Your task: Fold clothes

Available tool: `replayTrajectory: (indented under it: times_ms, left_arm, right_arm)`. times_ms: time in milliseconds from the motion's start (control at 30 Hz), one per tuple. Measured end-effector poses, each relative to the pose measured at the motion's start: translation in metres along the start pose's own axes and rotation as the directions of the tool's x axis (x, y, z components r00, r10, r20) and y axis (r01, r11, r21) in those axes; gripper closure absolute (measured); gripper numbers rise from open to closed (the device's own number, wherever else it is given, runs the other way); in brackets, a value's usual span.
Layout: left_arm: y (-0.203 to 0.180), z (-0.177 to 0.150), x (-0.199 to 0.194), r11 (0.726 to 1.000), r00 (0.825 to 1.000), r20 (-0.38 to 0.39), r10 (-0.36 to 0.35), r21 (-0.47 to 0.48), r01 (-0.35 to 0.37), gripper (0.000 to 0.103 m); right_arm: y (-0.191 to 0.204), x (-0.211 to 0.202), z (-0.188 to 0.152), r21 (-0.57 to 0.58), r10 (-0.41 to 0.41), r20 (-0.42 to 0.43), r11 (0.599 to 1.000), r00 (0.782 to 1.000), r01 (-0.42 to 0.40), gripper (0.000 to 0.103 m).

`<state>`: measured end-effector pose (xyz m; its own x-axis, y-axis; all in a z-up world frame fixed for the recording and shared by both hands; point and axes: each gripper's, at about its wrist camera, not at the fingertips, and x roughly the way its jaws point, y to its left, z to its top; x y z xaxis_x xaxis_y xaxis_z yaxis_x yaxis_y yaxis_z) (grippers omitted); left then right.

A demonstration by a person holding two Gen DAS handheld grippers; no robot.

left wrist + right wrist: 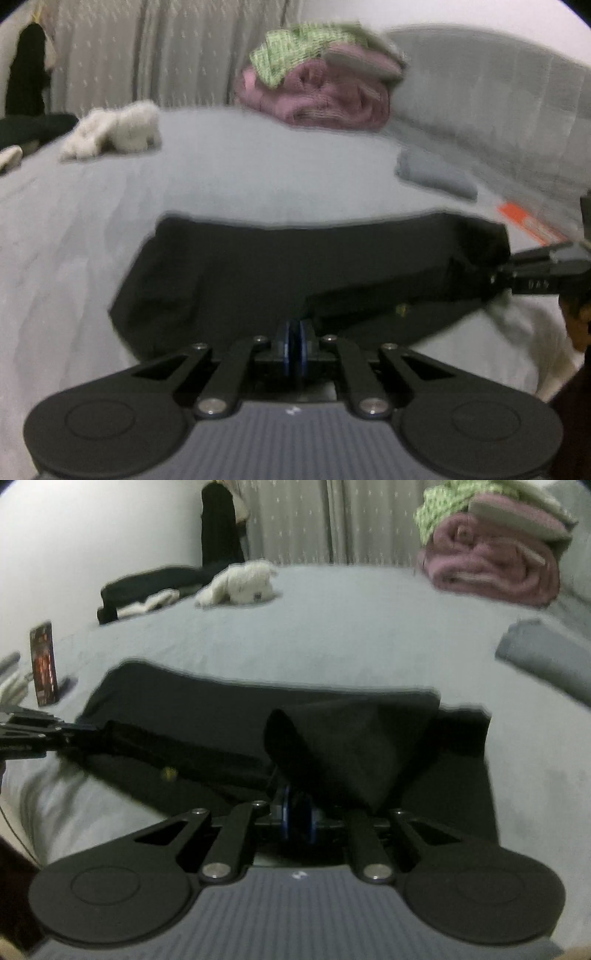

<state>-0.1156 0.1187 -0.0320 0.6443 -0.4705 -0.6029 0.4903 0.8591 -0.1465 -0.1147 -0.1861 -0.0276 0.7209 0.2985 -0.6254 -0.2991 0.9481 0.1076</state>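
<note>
A black garment [295, 266] lies partly folded on the grey bed sheet [258, 166]. My left gripper [295, 330] has its blue pads pressed together on the garment's near edge. In the left wrist view, my right gripper [506, 277] holds the same edge at the far right. In the right wrist view, the right gripper [298, 801] pinches a raised fold of the black garment [221, 709], which drapes over its fingers. My left gripper [79, 734] grips the edge at the far left. The edge hangs stretched between the two grippers, just above the sheet.
A stack of folded pink and green clothes [325, 96] sits at the back of the bed. A cream fluffy garment [114, 129] lies back left, near dark clothes [147, 587]. A folded grey item [432, 173] lies on the right. A phone [44, 661] stands at the left.
</note>
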Motion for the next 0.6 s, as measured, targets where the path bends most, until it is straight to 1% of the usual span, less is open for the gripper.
replayTrajectory:
  times_ms: [67, 133, 167, 200, 233, 267, 300, 333, 367, 400, 433, 500, 533, 600]
  left_arm:
    - [0.007, -0.002, -0.004, 0.999, 0.999, -0.014, -0.039, -0.037, 0.038, 0.093]
    - [0.016, -0.001, -0.011, 0.992, 0.996, -0.01, -0.09, -0.093, 0.089, 0.085]
    - [0.02, -0.001, -0.015, 0.988, 0.994, 0.006, -0.107, -0.115, 0.107, 0.077]
    - [0.023, -0.001, -0.02, 0.983, 0.992, 0.022, -0.123, -0.136, 0.125, 0.069]
    - [0.027, 0.0, -0.025, 0.979, 0.991, 0.044, -0.126, -0.153, 0.132, 0.065]
    - [0.03, 0.002, -0.03, 0.979, 0.991, 0.071, -0.111, -0.165, 0.122, 0.059]
    - [0.034, 0.004, -0.034, 0.978, 0.991, 0.095, -0.091, -0.179, 0.107, 0.054]
    - [0.038, 0.007, -0.037, 0.977, 0.992, 0.114, -0.062, -0.195, 0.083, 0.051]
    - [0.042, 0.009, -0.039, 0.976, 0.991, 0.128, -0.029, -0.209, 0.056, 0.044]
    - [0.045, 0.01, -0.039, 0.976, 0.991, 0.132, 0.008, -0.215, 0.021, 0.041]
    - [0.047, 0.012, -0.038, 0.976, 0.99, 0.132, 0.045, -0.216, -0.016, 0.04]
    - [0.051, 0.017, -0.032, 0.971, 0.987, 0.119, 0.11, -0.226, -0.081, 0.033]
    - [0.053, 0.018, -0.028, 0.965, 0.985, 0.105, 0.138, -0.238, -0.11, 0.033]
    - [0.06, 0.018, -0.022, 0.951, 0.982, 0.079, 0.169, -0.277, -0.141, 0.033]
  right_arm:
    - [-0.001, -0.003, -0.003, 0.013, 0.008, -0.005, 1.0, 1.0, -0.008, 0.088]
    - [-0.003, -0.01, -0.002, 0.033, 0.025, -0.008, 0.999, 1.0, -0.024, 0.085]
    - [-0.005, -0.013, -0.001, 0.049, 0.035, -0.008, 0.998, 0.999, -0.035, 0.083]
    - [-0.007, -0.017, -0.001, 0.07, 0.048, -0.006, 0.996, 0.999, -0.047, 0.08]
    - [-0.01, -0.022, -0.002, 0.096, 0.066, -0.004, 0.993, 0.998, -0.065, 0.069]
    - [-0.013, -0.027, -0.004, 0.12, 0.089, 0.001, 0.989, 0.996, -0.088, 0.061]
    - [-0.014, -0.031, -0.002, 0.138, 0.107, 0.013, 0.985, 0.994, -0.107, 0.06]
    - [-0.016, -0.036, -0.001, 0.155, 0.124, 0.025, 0.98, 0.992, -0.126, 0.059]
    - [-0.018, -0.04, 0.0, 0.171, 0.141, 0.038, 0.974, 0.989, -0.145, 0.059]
    - [-0.02, -0.045, 0.001, 0.188, 0.157, 0.051, 0.968, 0.986, -0.164, 0.059]
    - [-0.022, -0.049, 0.003, 0.204, 0.174, 0.065, 0.962, 0.983, -0.183, 0.058]
    - [-0.022, -0.058, 0.0, 0.228, 0.188, 0.109, 0.951, 0.976, -0.209, 0.057]
    - [-0.024, -0.063, 0.001, 0.241, 0.18, 0.132, 0.948, 0.975, -0.207, 0.056]
    - [-0.028, -0.069, 0.002, 0.264, 0.147, 0.174, 0.946, 0.974, -0.19, 0.056]
